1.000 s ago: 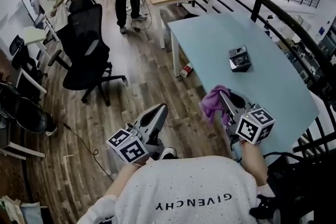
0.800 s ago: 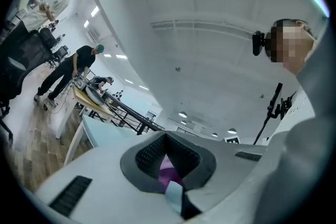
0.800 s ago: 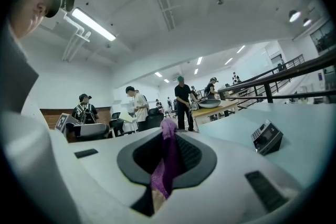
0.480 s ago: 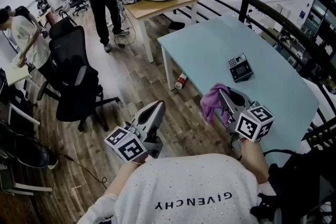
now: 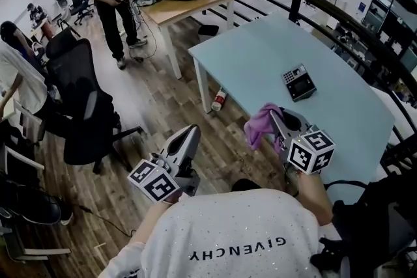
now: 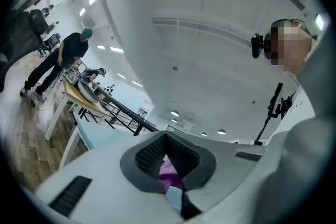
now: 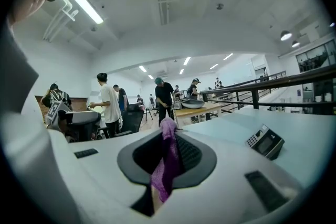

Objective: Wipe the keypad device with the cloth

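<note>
The right gripper [image 5: 279, 120] pinches a crumpled purple cloth [image 5: 259, 127]. The small grey keypad device [image 5: 298, 82] sits ahead on the pale blue table [image 5: 254, 49], well apart. The left gripper [image 5: 189, 135] is closed and empty.

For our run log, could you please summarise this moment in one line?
right gripper: shut on purple cloth | left gripper: shut, empty | grey keypad device: on pale-blue table, untouched

Keys and screen of the small dark grey keypad device [image 5: 298, 82] are too small to read. The jaws of the right hand-held gripper [image 5: 273, 117] hide the lower part of the crumpled purple cloth [image 5: 258, 129]. The near edge of the pale blue desk [image 5: 260, 55] disappears behind that gripper and the person's forearm [image 5: 316, 195].
</note>
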`<state>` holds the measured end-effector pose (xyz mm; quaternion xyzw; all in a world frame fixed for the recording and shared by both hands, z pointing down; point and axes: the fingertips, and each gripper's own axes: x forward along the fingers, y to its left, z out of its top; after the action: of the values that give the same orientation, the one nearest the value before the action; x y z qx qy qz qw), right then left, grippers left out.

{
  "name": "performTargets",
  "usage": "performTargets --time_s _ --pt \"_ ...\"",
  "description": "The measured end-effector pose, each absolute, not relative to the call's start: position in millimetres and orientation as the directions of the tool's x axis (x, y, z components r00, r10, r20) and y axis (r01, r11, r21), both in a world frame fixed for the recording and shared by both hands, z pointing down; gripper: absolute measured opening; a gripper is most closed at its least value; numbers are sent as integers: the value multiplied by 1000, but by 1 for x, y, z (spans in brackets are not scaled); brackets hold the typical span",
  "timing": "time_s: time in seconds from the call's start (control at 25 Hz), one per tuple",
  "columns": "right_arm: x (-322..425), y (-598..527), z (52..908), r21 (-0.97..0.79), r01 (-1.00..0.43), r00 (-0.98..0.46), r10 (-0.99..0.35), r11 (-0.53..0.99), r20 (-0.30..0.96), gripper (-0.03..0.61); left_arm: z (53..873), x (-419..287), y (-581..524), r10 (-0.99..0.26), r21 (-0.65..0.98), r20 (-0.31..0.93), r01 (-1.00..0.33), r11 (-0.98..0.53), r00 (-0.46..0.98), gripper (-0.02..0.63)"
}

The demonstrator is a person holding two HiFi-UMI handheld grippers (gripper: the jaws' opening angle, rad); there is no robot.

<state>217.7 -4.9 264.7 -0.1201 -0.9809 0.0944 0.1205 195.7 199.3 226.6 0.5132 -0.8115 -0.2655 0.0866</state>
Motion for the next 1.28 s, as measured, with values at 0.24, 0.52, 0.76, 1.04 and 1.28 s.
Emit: performTargets --time_s 0.24,0.52,0.76,1.04,1.28 --pt "198 -17 280 -197 195 -935 243 961 259 31 240 165 190 -874 548 -133 -769 329 -468 -8" --pt "135 -43 281 -188 195 -943 236 963 233 31 248 108 164 -885 511 -112 -790 339 -452 -8" --pt "77 -69 266 -124 199 -944 224 972 241 31 235 46 134 -895 539 -127 -787 299 -427 -8" --pt "20 -89 294 -143 162 -945 195 976 261 31 279 -33 118 -904 541 -88 -782 310 -419 -8" --pt "-30 -107 353 -189 58 -952 111 980 286 31 334 -88 109 -928 550 -20 -779 301 -372 -8"
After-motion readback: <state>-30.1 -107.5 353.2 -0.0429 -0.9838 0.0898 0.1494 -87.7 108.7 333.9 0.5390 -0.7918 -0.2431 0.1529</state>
